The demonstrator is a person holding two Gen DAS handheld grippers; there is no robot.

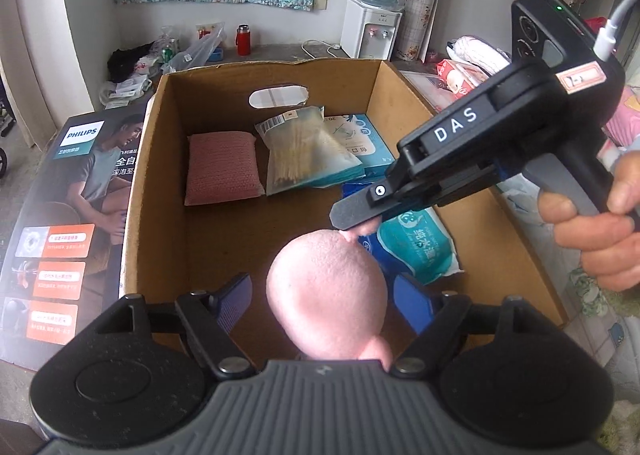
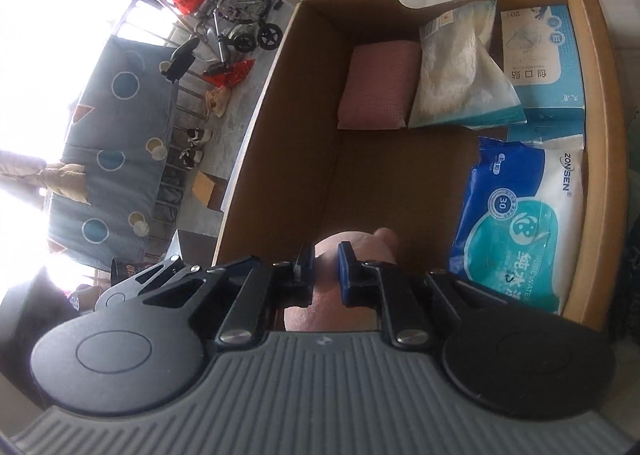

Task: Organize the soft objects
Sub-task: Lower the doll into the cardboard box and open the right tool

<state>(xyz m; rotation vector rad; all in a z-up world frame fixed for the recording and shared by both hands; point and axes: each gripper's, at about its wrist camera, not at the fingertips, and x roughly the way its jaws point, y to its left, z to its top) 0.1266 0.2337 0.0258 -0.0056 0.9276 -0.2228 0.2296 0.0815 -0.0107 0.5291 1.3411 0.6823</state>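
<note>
- The left gripper (image 1: 320,297) sits at the bottom centre of the left wrist view, its blue pads spread apart on either side of a pink sponge (image 1: 326,295); neither pad presses on it.
- The right gripper (image 1: 354,221) reaches in from the right of that view, held by a hand (image 1: 592,231), its jaws pinched on the sponge's upper tip.
- In the right wrist view the right gripper (image 2: 325,255) is clamped on the pink sponge (image 2: 356,245) at bottom centre.
- The sponge hangs over the open cardboard box (image 1: 148,191), above its near, bare floor.
- Inside the box, a dusty pink pillow (image 1: 224,169) lies at the far left, a cotton swab bag (image 1: 304,147) beside it leans on a blue bandage box (image 1: 366,135).
- A wet wipes pack (image 2: 524,223) lies along the box's right wall.
</note>
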